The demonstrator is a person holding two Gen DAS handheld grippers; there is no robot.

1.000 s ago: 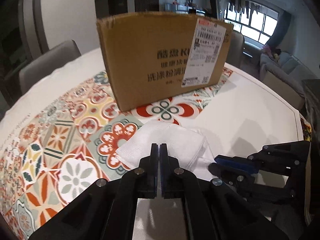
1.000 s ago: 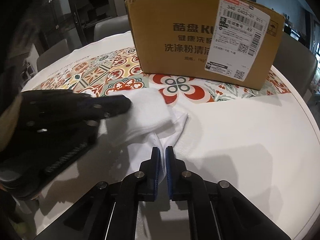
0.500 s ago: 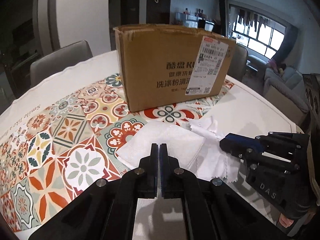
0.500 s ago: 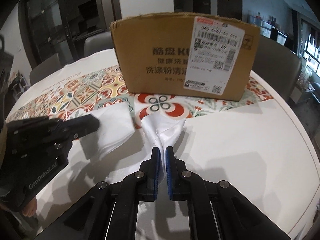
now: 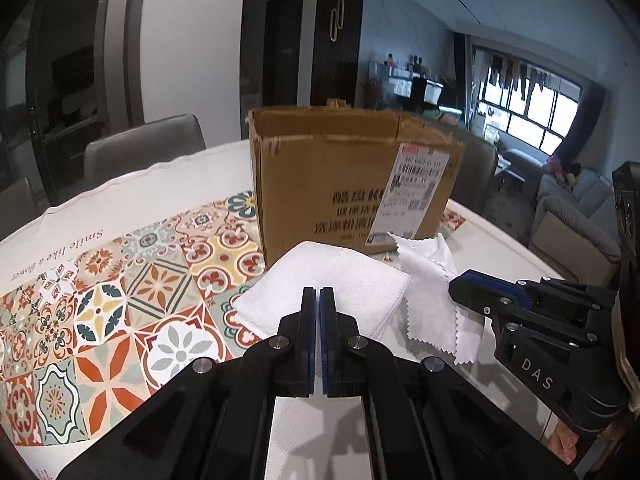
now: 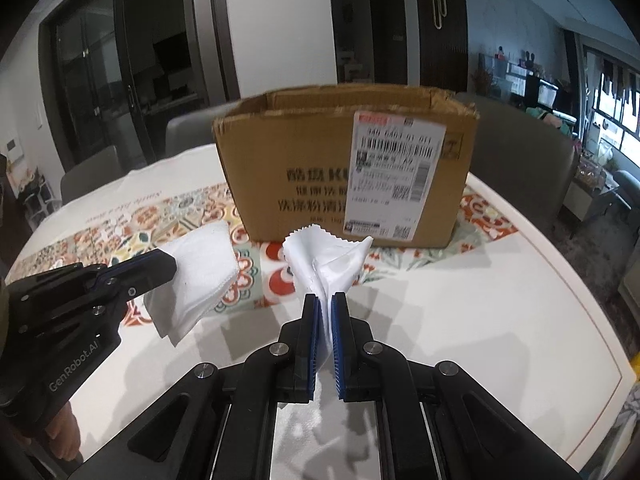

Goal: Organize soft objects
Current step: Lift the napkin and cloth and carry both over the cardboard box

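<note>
My left gripper [image 5: 319,300] is shut on a folded white towel [image 5: 328,284] and holds it above the table; the towel also shows in the right wrist view [image 6: 200,276]. My right gripper [image 6: 325,304] is shut on a thin white cloth with zigzag edges [image 6: 324,260], lifted off the table; the cloth also shows in the left wrist view [image 5: 436,292]. An open brown cardboard box [image 6: 344,160] with a shipping label stands straight ahead of both grippers, and it shows in the left wrist view [image 5: 352,180] too.
The round white table [image 6: 500,300] carries a patterned tile mat [image 5: 120,300] under and left of the box. Grey chairs [image 5: 148,148] stand behind the table. A sofa [image 5: 576,216] is far right.
Both grippers have risen off the table with their cloths. The thin cloth has come apart from the towel, and the box's open top has come into view.
</note>
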